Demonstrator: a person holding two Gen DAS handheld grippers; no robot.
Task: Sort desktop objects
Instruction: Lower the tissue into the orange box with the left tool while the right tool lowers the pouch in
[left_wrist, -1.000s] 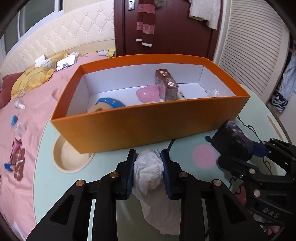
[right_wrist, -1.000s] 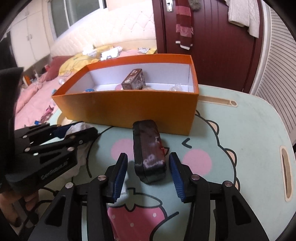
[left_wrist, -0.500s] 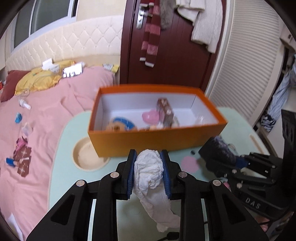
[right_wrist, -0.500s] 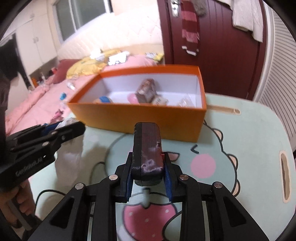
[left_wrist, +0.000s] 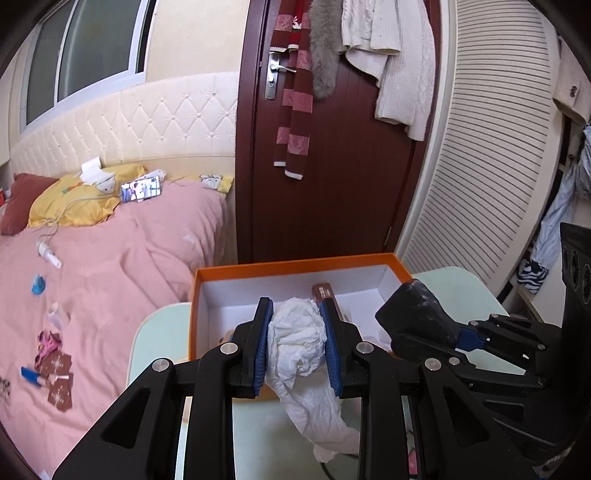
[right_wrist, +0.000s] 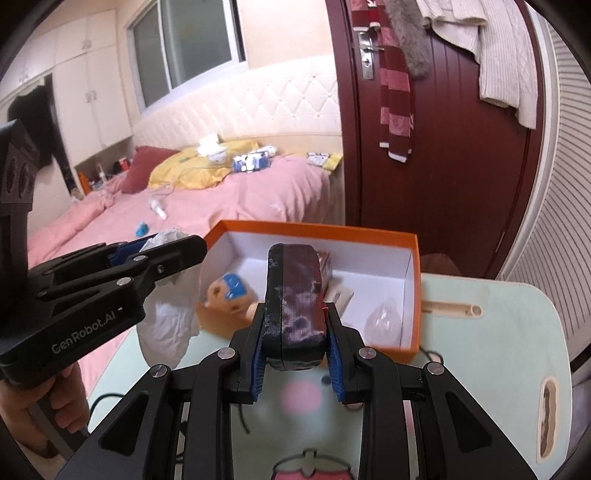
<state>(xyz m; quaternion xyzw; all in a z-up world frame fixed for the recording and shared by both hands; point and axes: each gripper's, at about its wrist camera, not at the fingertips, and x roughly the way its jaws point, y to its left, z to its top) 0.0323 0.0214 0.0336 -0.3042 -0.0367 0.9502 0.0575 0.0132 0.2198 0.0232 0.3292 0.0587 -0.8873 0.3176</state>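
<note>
Carrying both loads toward the orange box (right_wrist: 413, 295) at frame centre, I keep my left tongs (left_wrist: 295, 347) clamped on the crumpled tissue (left_wrist: 295, 332) and my right tongs (right_wrist: 295, 354) clamped on the dark case (right_wrist: 295, 295), clearing the rim before letting go.

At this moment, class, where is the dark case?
In the right wrist view the dark case is centre frame, clamped between the right gripper's blue pads, held above the table just short of the orange box.

Soft window daylight, fisheye-warped edges
</note>
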